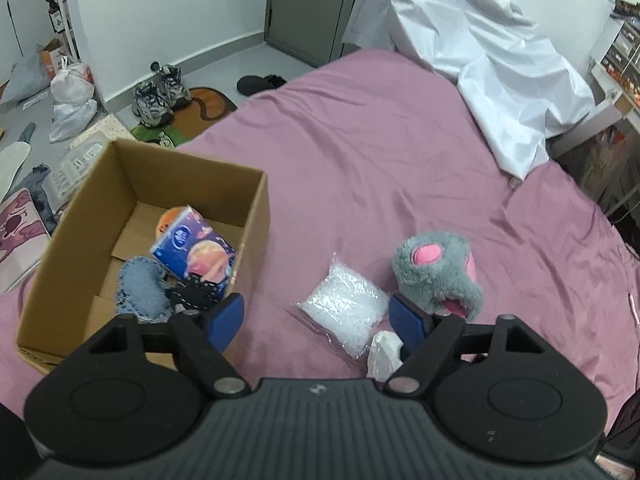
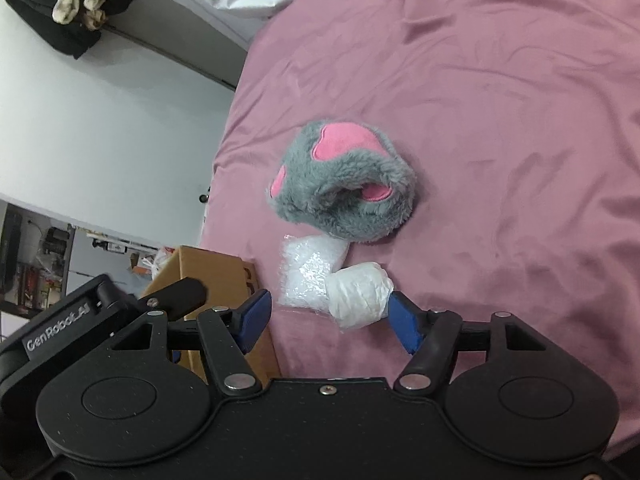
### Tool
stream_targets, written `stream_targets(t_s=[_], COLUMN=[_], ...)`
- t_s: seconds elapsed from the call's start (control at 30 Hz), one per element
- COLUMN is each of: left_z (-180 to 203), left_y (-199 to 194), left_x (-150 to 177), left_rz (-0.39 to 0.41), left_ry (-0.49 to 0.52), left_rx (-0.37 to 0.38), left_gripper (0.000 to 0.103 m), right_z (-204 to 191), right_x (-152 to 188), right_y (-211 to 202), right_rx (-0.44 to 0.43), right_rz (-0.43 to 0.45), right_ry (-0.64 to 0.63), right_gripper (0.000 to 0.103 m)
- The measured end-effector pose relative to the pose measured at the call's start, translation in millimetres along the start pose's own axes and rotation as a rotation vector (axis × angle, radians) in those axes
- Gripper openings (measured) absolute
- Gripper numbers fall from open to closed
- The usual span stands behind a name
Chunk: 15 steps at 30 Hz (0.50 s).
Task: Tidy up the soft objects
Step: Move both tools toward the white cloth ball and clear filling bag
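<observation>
The white wrapped bundle (image 2: 358, 294) lies on the pink bed (image 2: 500, 120), nearest the right tongs (image 2: 330, 318), whose blue pads stand spread with nothing between them; the bundle touches the right pad, so I judge it the next thing to be picked up. To do this well, the tongs should shift right until the bundle sits between the pads, then close gently on its middle, since its crinkled wrap looks slippery and likely to squash. It is rounded, pale and loosely wrapped in thin film. Just beyond it, touching, lies a clear bag of white pellets (image 2: 310, 270), flat and glossy; farther still sits the grey plush paw (image 2: 344, 184) with pink pads, fluffy and slumped. To the left stands the cardboard box (image 1: 120, 168), open-topped, already holding a blue tissue pack (image 1: 192, 248) and a blue fuzzy cloth (image 1: 140, 288). The left tongs (image 1: 316, 316) hover released near the box's right wall, holding nothing.
</observation>
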State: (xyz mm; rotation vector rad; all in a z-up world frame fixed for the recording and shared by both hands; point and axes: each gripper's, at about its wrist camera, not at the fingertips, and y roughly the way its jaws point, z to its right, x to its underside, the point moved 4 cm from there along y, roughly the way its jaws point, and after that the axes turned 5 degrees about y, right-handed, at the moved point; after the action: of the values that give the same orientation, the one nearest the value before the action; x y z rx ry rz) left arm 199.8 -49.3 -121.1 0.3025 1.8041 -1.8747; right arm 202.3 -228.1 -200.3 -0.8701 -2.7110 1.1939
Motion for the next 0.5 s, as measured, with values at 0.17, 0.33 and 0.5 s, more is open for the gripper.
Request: stream_targets(t_s=[0.17, 0.33, 0.5], left_z=[4.6, 13.2, 21.8], left_y=[10.2, 20.0, 31.8], left_x=[0.8, 1.0, 2.8], left_rz=[-0.026, -0.044, -0.063], left_ry=[0.019, 0.037, 0.044], left_rx=[-0.017, -0.01, -0.008], left_gripper=[0.075, 0.075, 0.074], right_z=[-1.0, 3.2, 9.5], right_x=[3.6, 5.7, 1.5], right_y=[18.0, 30.2, 19.9], right_rx=[0.021, 0.028, 0.011], right_rz=[-0.026, -0.049, -0.007], right_ry=[-0.023, -0.012, 0.025], right_gripper=[0.057, 0.021, 0.009])
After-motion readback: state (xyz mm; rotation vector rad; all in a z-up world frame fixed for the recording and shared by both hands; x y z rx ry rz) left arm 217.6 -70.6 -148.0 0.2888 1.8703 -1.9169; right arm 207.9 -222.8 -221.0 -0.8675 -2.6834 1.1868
